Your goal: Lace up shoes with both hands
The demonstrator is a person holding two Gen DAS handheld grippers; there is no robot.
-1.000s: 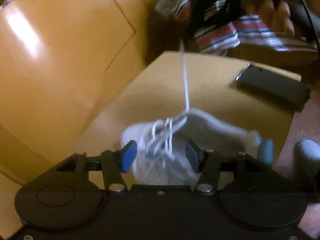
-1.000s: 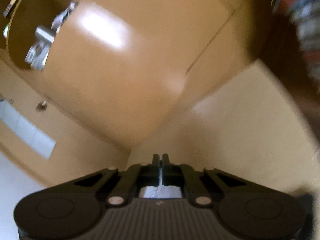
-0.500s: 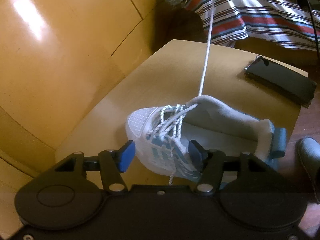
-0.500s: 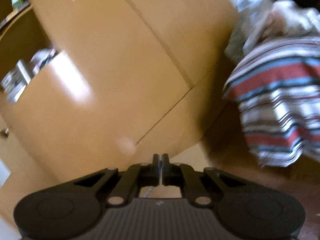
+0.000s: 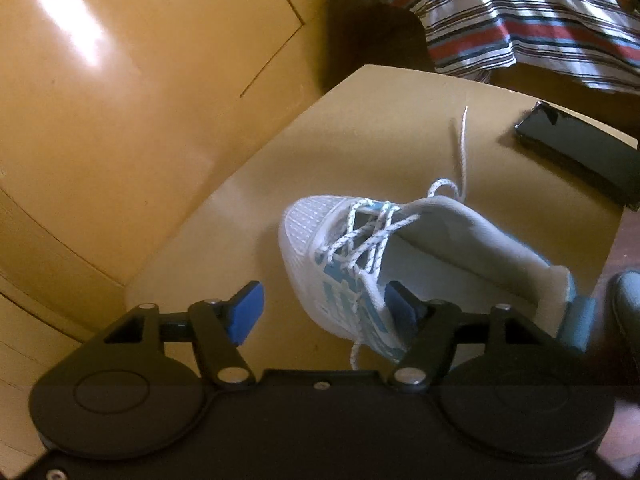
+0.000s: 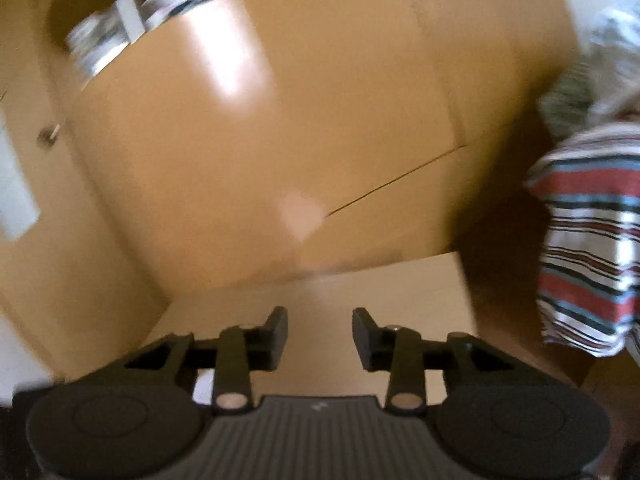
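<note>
A white and light-blue sneaker (image 5: 344,264) lies on a tan table (image 5: 380,128), toe pointing away from me. Its white speckled lace (image 5: 364,236) crosses the eyelets; one loose end (image 5: 460,144) trails, blurred, over the table beyond the tongue, and another end (image 5: 355,354) hangs at the near side. My left gripper (image 5: 322,312) is open, its blue pads (image 5: 246,312) on either side of the shoe's near side. My right gripper (image 6: 320,334) is open and empty above the table edge (image 6: 360,292); no shoe shows in its view.
A black phone (image 5: 576,148) lies at the table's far right. A striped cloth (image 5: 520,16) hangs behind the table and shows in the right wrist view (image 6: 592,240). Tan cabinet panels (image 5: 140,80) stand to the left. A dark shoe (image 5: 628,304) is on the floor at right.
My right gripper has opened and let go of the lace it held taut above the shoe. The lace end has dropped toward the table. The left gripper stayed open by the shoe.
</note>
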